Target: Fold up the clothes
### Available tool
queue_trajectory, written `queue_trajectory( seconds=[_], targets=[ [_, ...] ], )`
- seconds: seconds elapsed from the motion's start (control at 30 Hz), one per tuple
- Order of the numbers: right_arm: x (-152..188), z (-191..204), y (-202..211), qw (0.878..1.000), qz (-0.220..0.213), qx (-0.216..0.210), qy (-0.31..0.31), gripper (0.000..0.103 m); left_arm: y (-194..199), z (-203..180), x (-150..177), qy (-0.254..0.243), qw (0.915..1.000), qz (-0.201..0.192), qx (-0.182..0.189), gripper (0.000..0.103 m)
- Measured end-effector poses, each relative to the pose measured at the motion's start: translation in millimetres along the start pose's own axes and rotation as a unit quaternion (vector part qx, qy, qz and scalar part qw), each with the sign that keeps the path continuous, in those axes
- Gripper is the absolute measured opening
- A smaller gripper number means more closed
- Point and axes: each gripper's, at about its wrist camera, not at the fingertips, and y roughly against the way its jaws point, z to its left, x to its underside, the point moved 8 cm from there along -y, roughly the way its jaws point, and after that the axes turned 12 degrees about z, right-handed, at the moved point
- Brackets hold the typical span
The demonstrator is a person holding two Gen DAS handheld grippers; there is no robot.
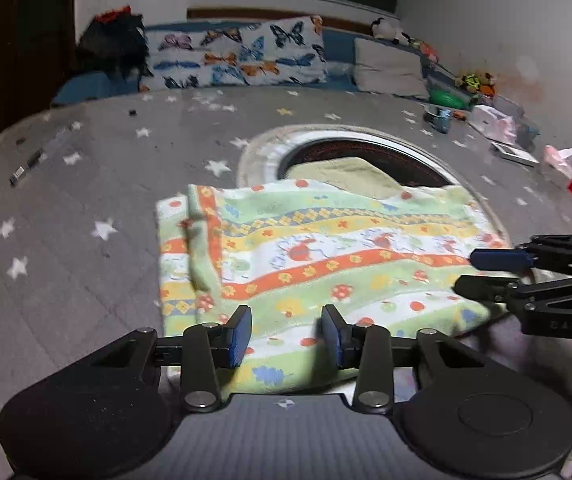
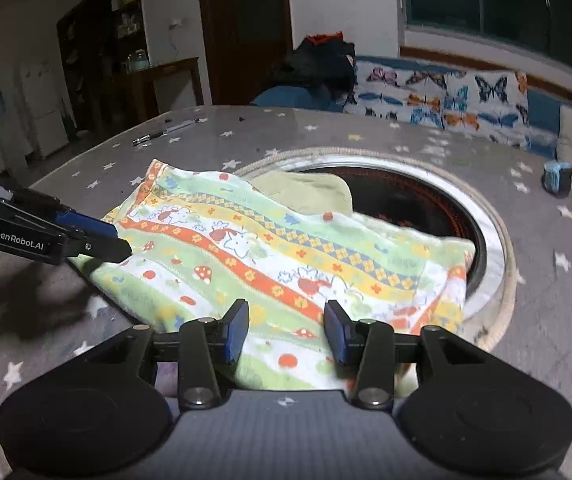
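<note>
Both spread, pinching nothing: left gripper (image 1: 287, 334) and right gripper (image 2: 284, 331) at near edge of patterned towel (image 1: 317, 256), lying across round hob (image 2: 489, 240). Folded once seemingly; further folds left.

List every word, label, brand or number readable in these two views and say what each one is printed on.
"GenRobot.AI": white lettering on the side of the left gripper, seen in the right wrist view.
Faint embossed letters on the body of the right gripper in the left wrist view: too dim to read.
The patterned towel carries pictures only, no words.
Small items at the table's far edge: any print is too blurred to read.
</note>
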Motion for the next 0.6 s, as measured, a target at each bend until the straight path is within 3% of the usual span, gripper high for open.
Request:
queue_trajectory(
  seconds=[0.33, 0.43, 0.6],
  targets=[
    [24.0, 0.3, 30.3, 0.999, 0.031, -0.034, -0.009, 0.039, 22.1, -16.5, 26.1, -0.029, 0.9988, 0.013, 0.038, 0.044],
    [15.4, -19.3, 40.6, 0.999, 0.009, -0.016, -0.036, 0.038, 32.5, -8.9, 13.1, -0.023, 0.9995, -0.013, 0.016, 0.044],
    [-6.3, -63.8, 27.5, 0.995, -0.005, 0.02, -0.095, 0.039, 38.7, 19.6, -18.3, 0.002, 0.9957, -0.063, -0.067, 0.051]
  ],
)
